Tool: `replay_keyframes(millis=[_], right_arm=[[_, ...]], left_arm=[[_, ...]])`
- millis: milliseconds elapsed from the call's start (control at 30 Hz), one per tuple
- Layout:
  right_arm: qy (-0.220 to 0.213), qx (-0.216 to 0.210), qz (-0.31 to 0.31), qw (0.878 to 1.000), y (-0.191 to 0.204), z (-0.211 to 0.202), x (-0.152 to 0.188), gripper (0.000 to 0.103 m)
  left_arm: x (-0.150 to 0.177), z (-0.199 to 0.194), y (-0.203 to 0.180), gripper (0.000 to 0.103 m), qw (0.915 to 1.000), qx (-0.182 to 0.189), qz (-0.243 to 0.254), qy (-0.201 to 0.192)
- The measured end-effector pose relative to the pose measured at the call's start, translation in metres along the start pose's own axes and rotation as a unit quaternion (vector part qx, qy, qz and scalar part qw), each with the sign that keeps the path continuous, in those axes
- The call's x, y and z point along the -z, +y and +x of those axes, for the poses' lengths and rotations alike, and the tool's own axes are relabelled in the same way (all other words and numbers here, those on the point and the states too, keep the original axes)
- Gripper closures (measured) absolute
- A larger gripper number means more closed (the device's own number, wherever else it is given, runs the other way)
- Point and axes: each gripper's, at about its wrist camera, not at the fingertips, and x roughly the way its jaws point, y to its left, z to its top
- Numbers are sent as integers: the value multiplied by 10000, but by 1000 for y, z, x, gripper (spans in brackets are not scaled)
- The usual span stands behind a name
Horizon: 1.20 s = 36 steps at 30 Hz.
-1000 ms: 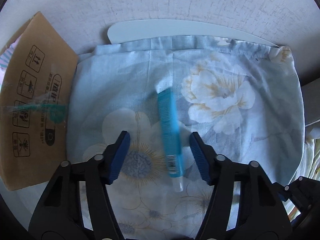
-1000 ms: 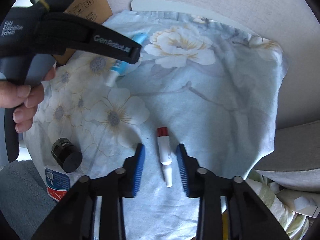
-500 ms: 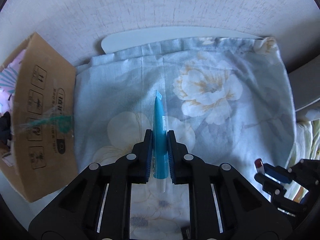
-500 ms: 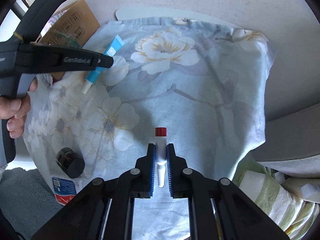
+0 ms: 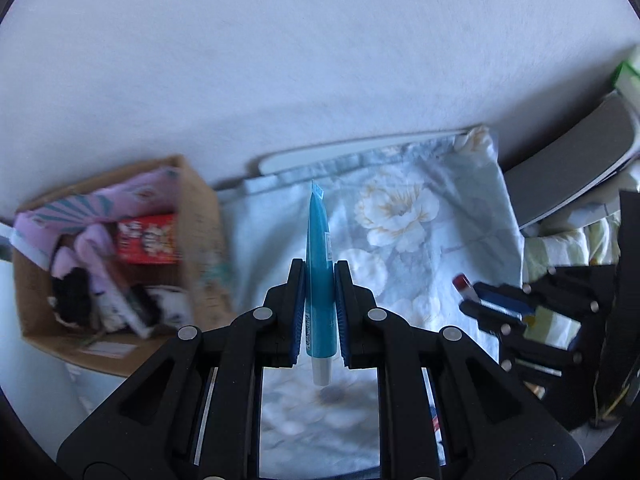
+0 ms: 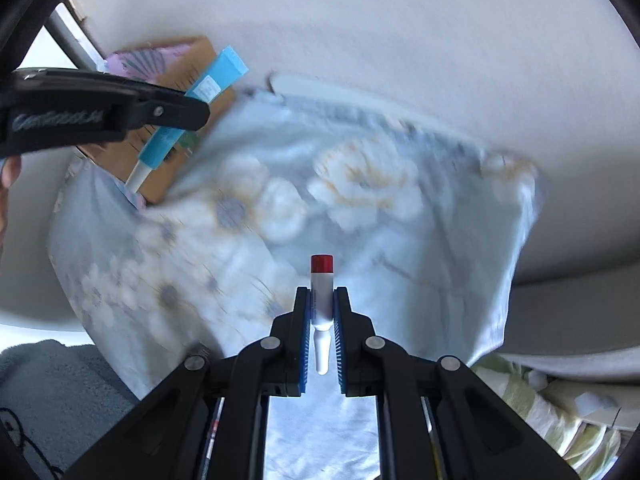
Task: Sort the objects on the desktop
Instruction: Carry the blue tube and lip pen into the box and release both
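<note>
Blue tube [image 5: 318,276] clamped in left gripper [image 5: 319,308], right of cardboard box [image 5: 120,264]; red-capped tube [image 6: 321,292] clamped in right gripper [image 6: 321,332], above floral cloth [image 6: 400,240].

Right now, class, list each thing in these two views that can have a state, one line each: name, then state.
Left tool: shut on the blue squeeze tube.
Blue squeeze tube: capped, lifted clear of the cloth.
Right tool: shut on the small white red-capped tube.
Small white red-capped tube: capped, held off the cloth.
Brown cardboard box: open, items inside.
Pale blue floral cloth: spread flat.
</note>
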Motion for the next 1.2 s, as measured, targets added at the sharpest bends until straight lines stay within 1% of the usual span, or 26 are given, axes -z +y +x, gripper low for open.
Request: replay_keyframes(millis=[33, 133, 233, 300, 400, 533, 667, 733, 800, 933, 1067, 1133, 1200], right_arm=[[-43, 2, -50, 10000, 7, -3, -10, 93], [-177, -49, -170, 9997, 31, -11, -37, 93], [-359, -236, -249, 9988, 54, -23, -67, 93], [-488, -383, -271, 9977, 70, -28, -87, 93], [-613, -457, -321, 9966, 94, -31, -115, 93], [-613, -574, -424, 9956, 125, -25, -144, 93], [-520, -732, -424, 9951, 150, -10, -163, 93], [-440, -757, -418, 9953, 162, 0, -170, 93], [-356, -734, -440, 9957, 172, 10, -177, 93], [-184, -686, -375, 9968, 183, 27, -185, 93], [-39, -657, -277, 9974, 190, 40, -191, 93], [28, -636, -230, 9977, 194, 45, -194, 93], [76, -643, -199, 9977, 197, 46, -194, 93]], left_arm=[[-3, -9, 5, 90, 10000, 7, -28, -29], [-4, -28, 36, 90, 9998, -82, -84, -149], [-4, -44, 68, 90, 9989, -279, -181, -321], [-4, -54, 92, 90, 9984, -308, -304, -350], [-2, -61, 122, 90, 9978, -409, -352, -393], [3, -68, 164, 90, 9967, -580, -394, -417], [8, -65, 198, 90, 9968, -592, -278, -455], [11, -60, 216, 90, 9967, -620, -298, -424], [11, -53, 233, 90, 9972, -507, -386, -383], [12, -40, 250, 90, 9980, -453, -310, -318], [11, -29, 260, 90, 9992, -264, -178, -243], [11, -25, 264, 90, 9994, -237, -127, -221], [12, -22, 266, 90, 9992, -327, -102, -209]])
